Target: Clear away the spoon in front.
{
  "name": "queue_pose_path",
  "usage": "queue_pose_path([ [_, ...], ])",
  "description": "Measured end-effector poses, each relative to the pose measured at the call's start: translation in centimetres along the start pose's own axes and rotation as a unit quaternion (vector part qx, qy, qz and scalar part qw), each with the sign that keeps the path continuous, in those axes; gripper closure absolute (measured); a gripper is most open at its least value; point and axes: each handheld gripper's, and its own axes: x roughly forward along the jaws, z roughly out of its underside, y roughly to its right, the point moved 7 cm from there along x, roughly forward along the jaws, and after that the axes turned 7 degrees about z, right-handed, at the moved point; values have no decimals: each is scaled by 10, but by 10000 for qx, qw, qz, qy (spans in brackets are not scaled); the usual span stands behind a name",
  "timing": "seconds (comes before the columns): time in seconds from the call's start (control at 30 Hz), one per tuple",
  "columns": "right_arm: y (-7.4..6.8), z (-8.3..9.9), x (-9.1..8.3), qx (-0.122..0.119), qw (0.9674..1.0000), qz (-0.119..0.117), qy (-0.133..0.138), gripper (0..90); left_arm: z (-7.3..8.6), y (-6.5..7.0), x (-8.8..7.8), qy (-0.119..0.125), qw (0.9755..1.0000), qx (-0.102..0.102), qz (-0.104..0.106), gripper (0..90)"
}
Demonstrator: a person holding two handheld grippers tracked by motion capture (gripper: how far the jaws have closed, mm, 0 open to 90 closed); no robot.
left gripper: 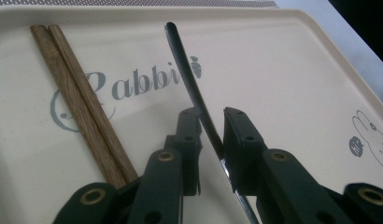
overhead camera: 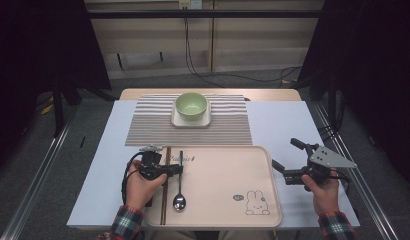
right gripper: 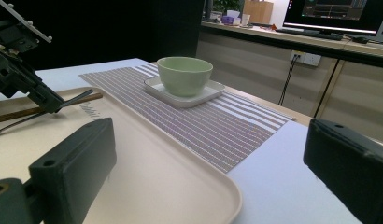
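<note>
A metal spoon lies on the beige rabbit tray beside a pair of wooden chopsticks. My left gripper sits low over the tray with the spoon's handle running slantwise between its jaws; tray shows in the gap beside the handle, so the jaws are open. The chopsticks lie just left of them. My right gripper hovers off the tray's right edge, open wide with nothing in it. From there the left gripper and spoon handle appear at far left.
A green bowl stands on a small white square plate on a striped placemat behind the tray. The white table top lies bare right of the mat. Dark curtains flank the table; cables run on the floor beyond.
</note>
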Motion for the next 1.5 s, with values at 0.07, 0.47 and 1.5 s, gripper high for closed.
queue_pose_path([
  [0.07,0,0,0,0,10000,2,-1,18,0,-1,1,-3,10000,-29,-9,767],
  [0.47,0,0,0,2,10000,-8,-1,18,1,-5,0,-20,9999,4,-132,754],
  [1.5,0,0,0,24,10000,17,10,18,-17,-13,7,184,9993,178,-288,660],
])
